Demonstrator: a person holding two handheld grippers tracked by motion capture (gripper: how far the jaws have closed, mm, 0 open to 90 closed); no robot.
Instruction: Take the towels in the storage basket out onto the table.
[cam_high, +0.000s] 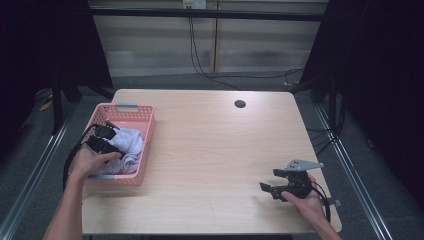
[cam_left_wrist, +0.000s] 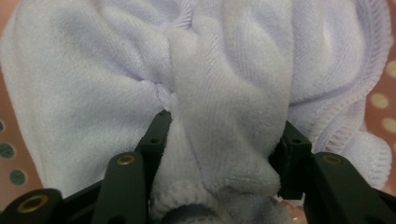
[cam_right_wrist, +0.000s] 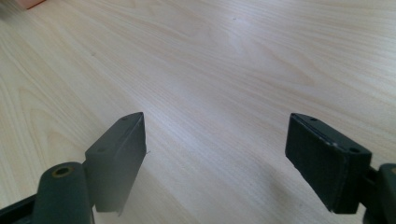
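A pink plastic basket (cam_high: 148, 145) stands at the table's left edge with a white terry cloth (cam_high: 131, 142) bunched inside. My left gripper (cam_high: 114, 142) reaches down into the basket from the near left. In the left gripper view a thick fold of the cloth (cam_left_wrist: 93, 84) is squeezed between the two black jaws of that gripper (cam_left_wrist: 224, 130), and it bulges out above and below the pads. The basket's perforated wall (cam_left_wrist: 380, 112) shows at the sides. My right gripper (cam_high: 268, 180) rests low over the table's near right, open, with bare wood between its jaws (cam_right_wrist: 215, 140).
The wooden table (cam_high: 210, 145) has a round cable hole (cam_high: 240, 104) near its far edge. A grey handle (cam_high: 126, 106) sits on the basket's far rim. Black curtains and metal rails flank the table.
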